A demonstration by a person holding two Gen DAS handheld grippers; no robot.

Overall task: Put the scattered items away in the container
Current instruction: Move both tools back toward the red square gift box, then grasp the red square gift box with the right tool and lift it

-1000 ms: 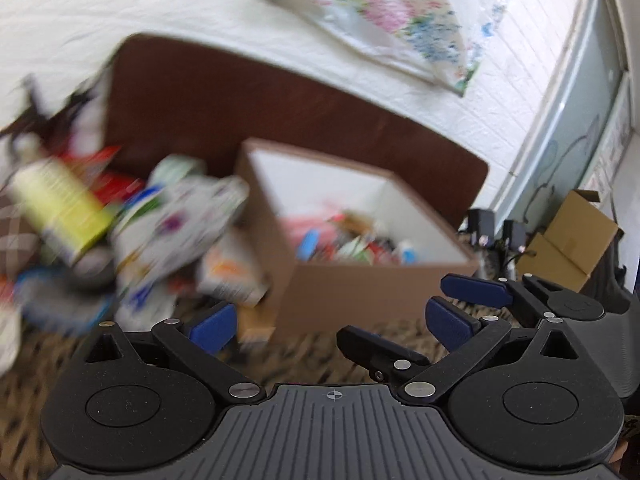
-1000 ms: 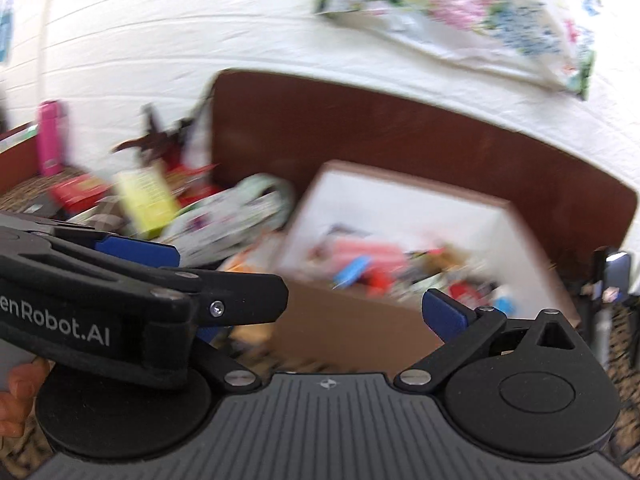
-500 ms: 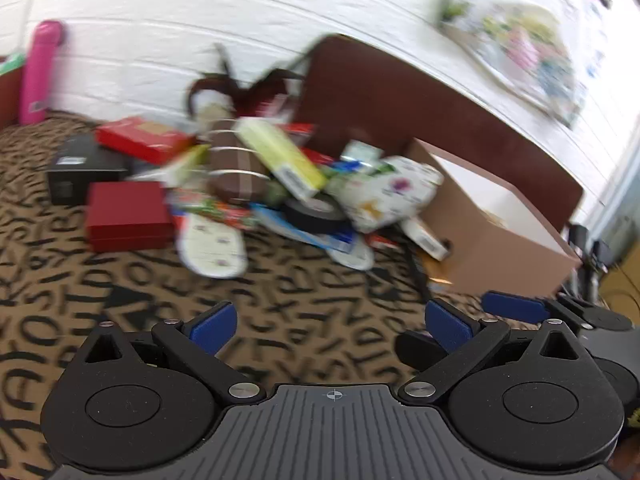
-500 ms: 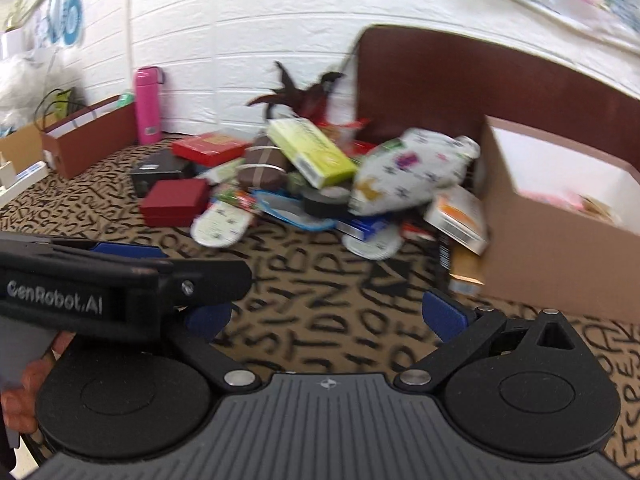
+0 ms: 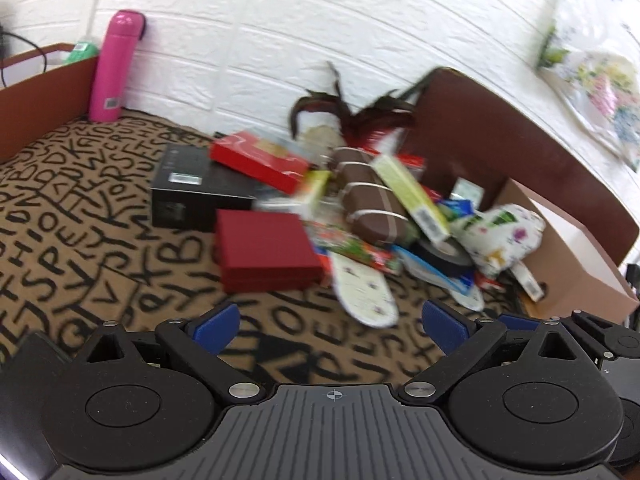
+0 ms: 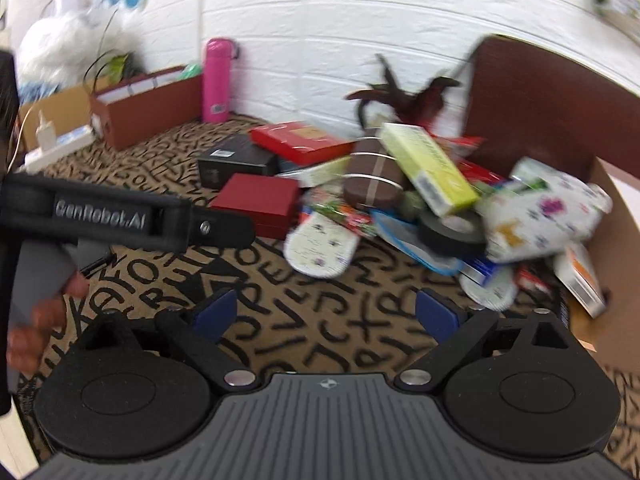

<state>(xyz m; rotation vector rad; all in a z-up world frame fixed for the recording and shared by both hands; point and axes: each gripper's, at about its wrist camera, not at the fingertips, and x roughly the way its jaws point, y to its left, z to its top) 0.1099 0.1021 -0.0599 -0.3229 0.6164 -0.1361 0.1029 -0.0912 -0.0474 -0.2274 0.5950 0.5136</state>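
Note:
A pile of scattered items lies on the letter-patterned cloth: a dark red box [image 5: 266, 254] [image 6: 256, 204], a black box [image 5: 192, 192], a flat red box [image 5: 256, 160], a brown striped roll [image 5: 368, 204], a yellow-green carton [image 5: 412, 196] [image 6: 430, 168], a black tape roll [image 6: 452, 232], a white patterned insole [image 5: 362, 296] [image 6: 322, 248] and a white patterned pouch [image 6: 540, 216]. The cardboard container [image 5: 576, 276] [image 6: 616, 240] stands right of the pile. My left gripper [image 5: 330, 326] is open and empty, short of the pile. My right gripper [image 6: 326, 314] is open and empty too.
A pink bottle [image 5: 116, 64] [image 6: 218, 80] stands against the white brick wall. A brown open box [image 5: 36, 92] [image 6: 148, 104] sits at the far left. A dark brown board [image 5: 520, 152] leans behind the container. The left gripper's body [image 6: 120, 216] crosses the right wrist view.
Both views have swung left from the cardboard container to the pile of items and the cloth in front of it. Both grippers stay open and empty.

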